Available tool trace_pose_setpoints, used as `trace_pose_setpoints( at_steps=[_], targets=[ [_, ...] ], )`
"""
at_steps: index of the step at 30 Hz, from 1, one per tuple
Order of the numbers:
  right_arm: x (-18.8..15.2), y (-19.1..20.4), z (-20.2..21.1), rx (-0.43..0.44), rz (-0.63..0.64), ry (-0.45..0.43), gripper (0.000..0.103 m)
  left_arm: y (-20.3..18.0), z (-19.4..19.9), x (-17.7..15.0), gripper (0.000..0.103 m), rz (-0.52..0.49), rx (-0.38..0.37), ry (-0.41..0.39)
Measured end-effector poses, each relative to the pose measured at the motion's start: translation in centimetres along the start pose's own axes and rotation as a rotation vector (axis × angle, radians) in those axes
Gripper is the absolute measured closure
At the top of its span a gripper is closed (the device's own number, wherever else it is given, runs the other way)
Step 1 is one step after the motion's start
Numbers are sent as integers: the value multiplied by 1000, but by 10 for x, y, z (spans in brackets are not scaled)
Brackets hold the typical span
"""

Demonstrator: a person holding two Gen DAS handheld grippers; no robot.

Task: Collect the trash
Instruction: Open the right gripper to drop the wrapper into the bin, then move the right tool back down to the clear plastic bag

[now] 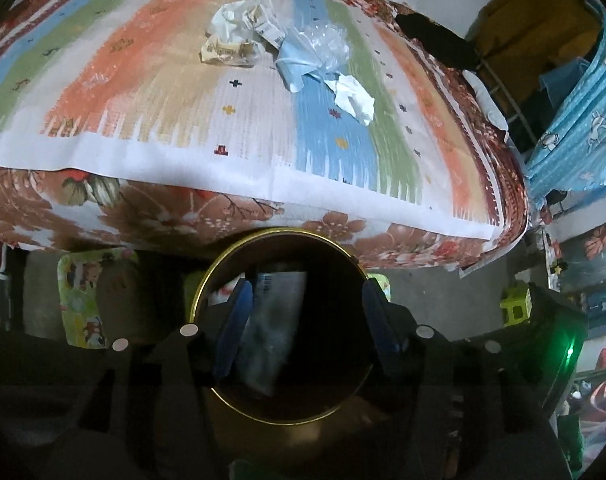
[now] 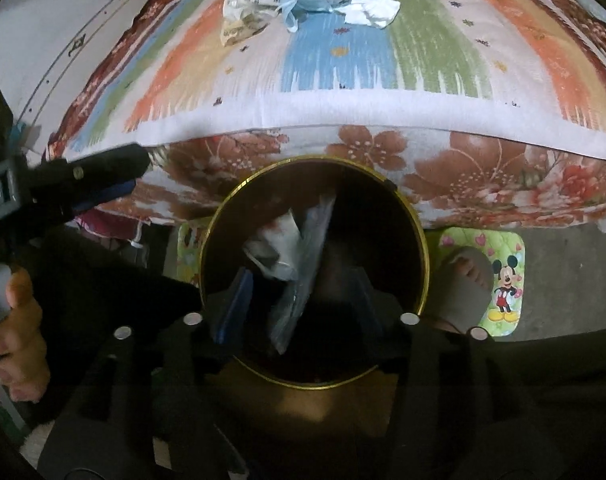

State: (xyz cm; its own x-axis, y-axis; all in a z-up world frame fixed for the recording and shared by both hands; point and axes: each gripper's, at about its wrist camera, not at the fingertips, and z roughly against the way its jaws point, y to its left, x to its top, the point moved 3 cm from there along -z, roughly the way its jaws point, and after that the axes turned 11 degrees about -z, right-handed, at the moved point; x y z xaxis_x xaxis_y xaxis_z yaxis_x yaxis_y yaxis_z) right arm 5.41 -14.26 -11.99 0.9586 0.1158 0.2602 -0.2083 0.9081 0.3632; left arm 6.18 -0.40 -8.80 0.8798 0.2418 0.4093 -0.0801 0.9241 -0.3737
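A round dark bin with a gold rim (image 1: 277, 232) stands on the floor against the bed; it also shows in the right wrist view (image 2: 423, 240). Wrappers and paper (image 2: 295, 256) lie inside it. My left gripper (image 1: 303, 320) is open over the bin mouth, and a wrapper (image 1: 275, 320) in the bin shows between its fingers. My right gripper (image 2: 299, 300) is open over the bin too. On the bed lie a crumpled cream wrapper (image 1: 239, 36), a blue mask with clear plastic (image 1: 307, 52) and a white tissue (image 1: 355, 96); the tissue (image 2: 373, 10) shows in the right view.
The bed carries a striped cover (image 1: 143, 92) over a floral sheet (image 2: 483, 172). A cartoon mat (image 2: 499, 280) lies on the floor with a bare foot (image 2: 463, 280) on it. The left gripper's body (image 2: 83, 184) reaches in at the left. Clutter and blue cloth (image 1: 575, 128) stand at the right.
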Motion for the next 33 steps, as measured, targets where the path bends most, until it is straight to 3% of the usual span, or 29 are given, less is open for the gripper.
trace_pose_setpoints(
  at_steps=[10,16,20,25,33],
  targets=[
    [18,12,13,-15,71,-98,44,11,10,18,34,-9,128,-59],
    [39,15,27,5,78,-160,35,17,21,34,21,-4,170,-111],
    [58,17,37,11,91,-188,29,21,32,54,6,-16,244,-168],
    [84,23,48,6,122,-239,20,22,36,86,6,-57,313,-190],
    [132,28,62,25,123,-310,9,28,36,122,6,-57,286,-190]
  ],
)
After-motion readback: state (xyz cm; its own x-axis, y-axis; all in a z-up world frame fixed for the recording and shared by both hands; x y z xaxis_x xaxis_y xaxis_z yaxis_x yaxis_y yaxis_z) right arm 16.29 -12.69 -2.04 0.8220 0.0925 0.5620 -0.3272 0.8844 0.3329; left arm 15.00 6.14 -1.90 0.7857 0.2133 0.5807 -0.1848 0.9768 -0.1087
